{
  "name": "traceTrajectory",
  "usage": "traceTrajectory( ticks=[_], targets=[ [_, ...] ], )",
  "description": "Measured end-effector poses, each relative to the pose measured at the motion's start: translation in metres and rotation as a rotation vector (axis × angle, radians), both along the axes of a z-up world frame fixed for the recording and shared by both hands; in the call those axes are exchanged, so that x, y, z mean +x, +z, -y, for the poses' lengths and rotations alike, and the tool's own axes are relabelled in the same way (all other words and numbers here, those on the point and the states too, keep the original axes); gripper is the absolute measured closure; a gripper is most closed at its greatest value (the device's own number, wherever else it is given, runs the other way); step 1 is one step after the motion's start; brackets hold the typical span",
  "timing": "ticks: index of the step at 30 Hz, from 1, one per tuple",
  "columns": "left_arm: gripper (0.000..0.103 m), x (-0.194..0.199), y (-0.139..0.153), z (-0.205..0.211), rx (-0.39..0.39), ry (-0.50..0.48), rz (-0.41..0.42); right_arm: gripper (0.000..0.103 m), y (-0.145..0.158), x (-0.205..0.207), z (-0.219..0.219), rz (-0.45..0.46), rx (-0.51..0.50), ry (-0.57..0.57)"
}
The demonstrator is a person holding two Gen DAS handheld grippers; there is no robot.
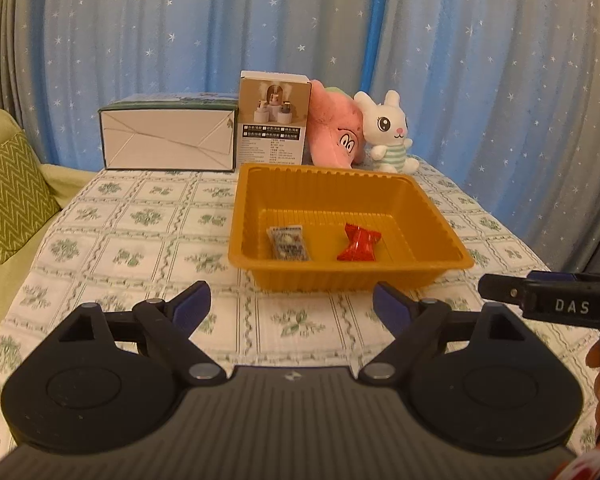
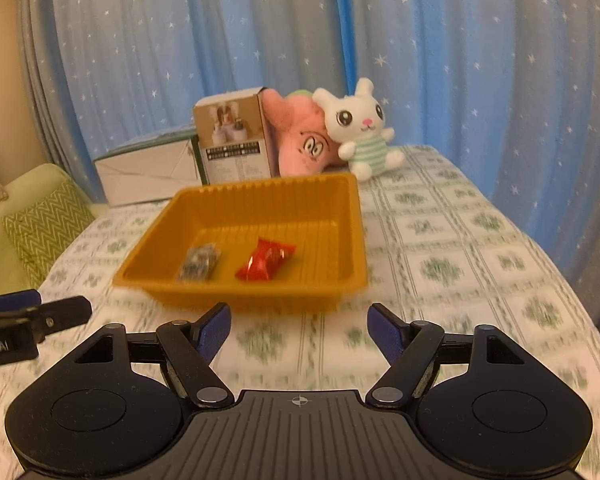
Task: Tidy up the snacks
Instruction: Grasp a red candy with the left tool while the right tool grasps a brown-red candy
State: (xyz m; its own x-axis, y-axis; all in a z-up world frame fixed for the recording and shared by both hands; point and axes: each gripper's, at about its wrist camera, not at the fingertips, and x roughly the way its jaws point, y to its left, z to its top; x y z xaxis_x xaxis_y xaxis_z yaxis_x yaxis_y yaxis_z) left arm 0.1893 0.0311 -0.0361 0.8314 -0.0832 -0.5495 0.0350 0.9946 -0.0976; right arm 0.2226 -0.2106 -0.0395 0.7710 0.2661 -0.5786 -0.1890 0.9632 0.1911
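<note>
An orange plastic tray [image 1: 432, 210] [image 2: 352, 216] sits on the table's patterned cloth. In it lie a red wrapped snack [image 1: 358, 243] [image 2: 265, 264] and a small grey printed packet [image 1: 289, 242] [image 2: 199, 263]. My left gripper [image 1: 291, 306] is open and empty, just short of the tray's near wall. My right gripper [image 2: 299, 325] is open and empty, also in front of the tray. Each gripper's side shows in the other's view, the right one [image 1: 548, 300] and the left one [image 2: 32, 320].
Behind the tray stand a white carton [image 1: 168, 136] [image 2: 148, 172], a tall product box [image 1: 274, 124] [image 2: 234, 140], a pink plush [image 1: 334, 132] [image 2: 304, 140] and a white bunny plush [image 1: 388, 132] [image 2: 360, 128]. A green sofa with a cushion [image 1: 8, 196] [image 2: 44, 228] is left.
</note>
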Motion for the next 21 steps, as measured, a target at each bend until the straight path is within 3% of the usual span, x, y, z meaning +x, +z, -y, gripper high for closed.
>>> traceTrajectory(
  ticks=[14, 21],
  targets=[
    [0.015, -0.097, -0.022, -0.006, -0.042, 0.092, -0.079, 0.024, -0.030, -0.114, 0.013, -0.069, 0.017, -0.009],
    [0.016, -0.117, -0.041, -0.010, -0.010, 0.122, -0.132, 0.024, -0.033, -0.130, 0.002, -0.075, 0.011, 0.024]
  ],
)
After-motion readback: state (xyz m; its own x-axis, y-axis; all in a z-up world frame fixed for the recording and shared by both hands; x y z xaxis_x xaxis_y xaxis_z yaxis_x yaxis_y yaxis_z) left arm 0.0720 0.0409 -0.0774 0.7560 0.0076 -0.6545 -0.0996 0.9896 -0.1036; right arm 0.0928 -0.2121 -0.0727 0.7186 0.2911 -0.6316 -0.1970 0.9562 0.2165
